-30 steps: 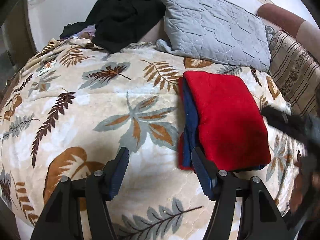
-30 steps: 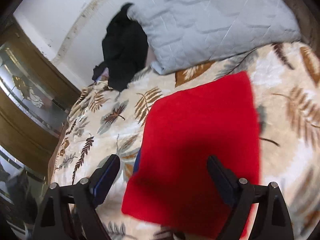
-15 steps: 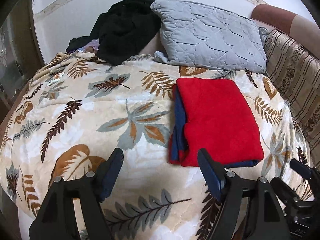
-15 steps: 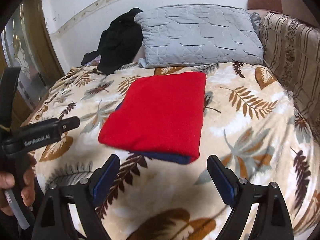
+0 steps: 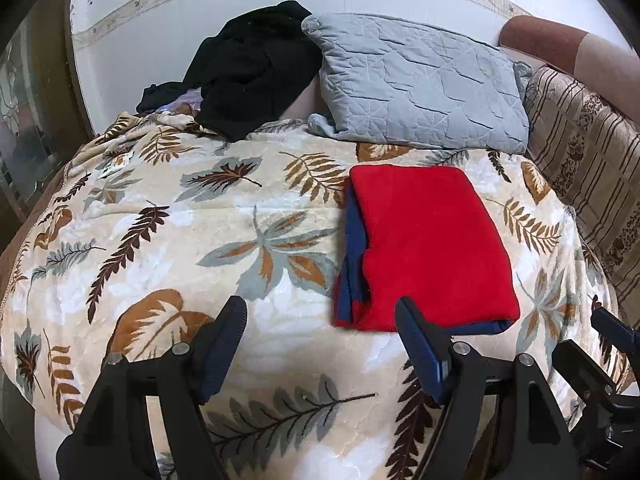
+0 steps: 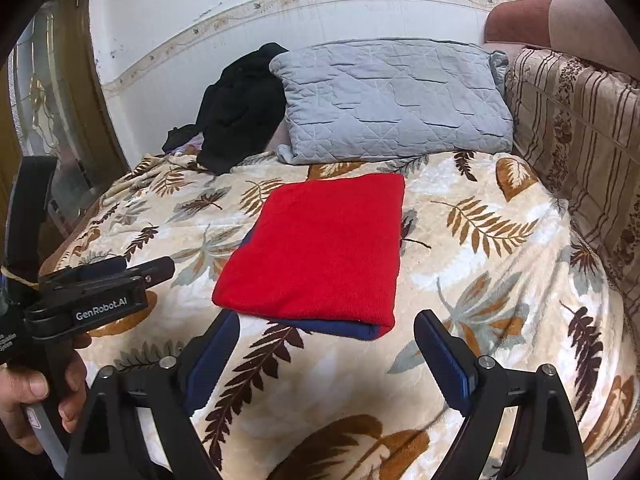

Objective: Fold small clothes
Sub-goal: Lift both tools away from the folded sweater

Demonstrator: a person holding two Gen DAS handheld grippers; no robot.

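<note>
Both grippers wide, empty; folded red garment (image 6: 320,248) flat on blanket (image 6: 480,280).

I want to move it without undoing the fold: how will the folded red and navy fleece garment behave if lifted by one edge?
The folded red and navy fleece garment is probably floppy: soft layers would sag and unfold. It looks light and fuzzy, so it likely grips the leaf-patterned blanket rather than slides.

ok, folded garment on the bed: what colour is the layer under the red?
Dark blue, peeking out under the red garment along its left and near edges; clearest in the left wrist view.
</note>
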